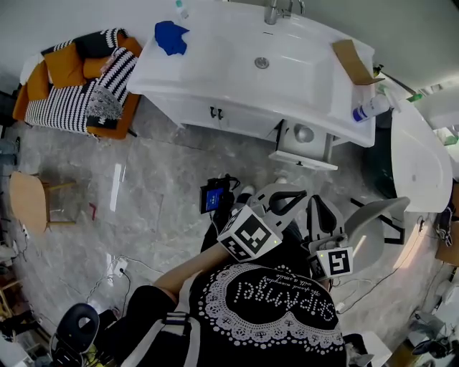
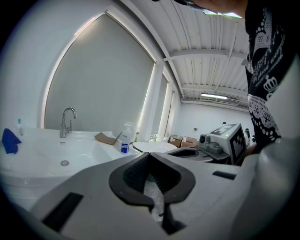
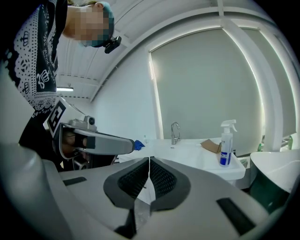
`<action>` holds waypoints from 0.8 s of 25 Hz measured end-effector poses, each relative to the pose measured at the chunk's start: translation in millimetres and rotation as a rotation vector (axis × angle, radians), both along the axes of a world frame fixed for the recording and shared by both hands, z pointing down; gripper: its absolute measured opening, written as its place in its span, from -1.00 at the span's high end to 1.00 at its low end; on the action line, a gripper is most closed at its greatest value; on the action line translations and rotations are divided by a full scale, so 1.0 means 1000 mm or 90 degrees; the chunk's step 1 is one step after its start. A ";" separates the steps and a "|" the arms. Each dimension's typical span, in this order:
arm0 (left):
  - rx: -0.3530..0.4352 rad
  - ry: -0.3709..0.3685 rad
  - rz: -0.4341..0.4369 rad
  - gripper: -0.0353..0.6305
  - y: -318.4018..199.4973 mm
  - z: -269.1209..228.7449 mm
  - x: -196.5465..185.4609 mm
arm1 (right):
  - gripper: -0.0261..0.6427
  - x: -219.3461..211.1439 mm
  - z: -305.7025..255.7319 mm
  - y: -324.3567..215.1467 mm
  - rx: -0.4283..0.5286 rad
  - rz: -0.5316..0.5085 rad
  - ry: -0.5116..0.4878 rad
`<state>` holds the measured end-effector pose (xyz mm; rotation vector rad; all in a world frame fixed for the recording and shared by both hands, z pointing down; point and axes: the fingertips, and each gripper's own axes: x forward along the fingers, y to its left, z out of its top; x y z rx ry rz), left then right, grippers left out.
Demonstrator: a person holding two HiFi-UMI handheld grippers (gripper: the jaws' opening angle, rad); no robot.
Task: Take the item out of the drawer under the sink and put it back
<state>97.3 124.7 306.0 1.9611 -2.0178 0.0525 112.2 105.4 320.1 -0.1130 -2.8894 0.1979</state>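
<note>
1. Left gripper point(image 2: 149, 154) and right gripper point(image 3: 149, 159): you hold them side by side in front of the sink point(image 1: 237, 54). Each has its jaws together, with nothing between the pads.
2. Drawer point(image 1: 303, 159): it stands pulled out from under the right half of the sink, straight ahead of both grippers. Its white front panel runs parallel to the sink's front edge, so its long axis lies across your line of reach.
3. Item point(image 1: 304, 133): a round grey thing, too small to name, lies inside the open drawer. It sits just behind the panel, below the sink's front edge and well apart from both grippers. In the head view the left gripper's tips look slightly nearer to it, though the margin is small.
4. Stage: an item lying in an open drawer fits either one waiting to be lifted out or one already laid back with the drawer yet to close. You cannot tell which from here.
5. On the sink, far side: a spray bottle point(image 1: 369, 109) at its right end, cardboard point(image 1: 353, 61) behind that, a blue cloth point(image 1: 171, 36) at its left end, and the tap point(image 1: 272, 11) at the back.
</note>
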 end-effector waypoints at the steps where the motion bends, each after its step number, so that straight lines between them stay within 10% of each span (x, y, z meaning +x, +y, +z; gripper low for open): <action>1: 0.000 0.002 0.001 0.88 0.000 0.000 0.000 | 0.85 0.001 0.001 0.000 0.000 0.003 0.003; 20: 0.008 0.008 0.006 0.88 -0.010 0.000 -0.003 | 0.85 -0.001 0.003 -0.010 0.009 0.010 0.012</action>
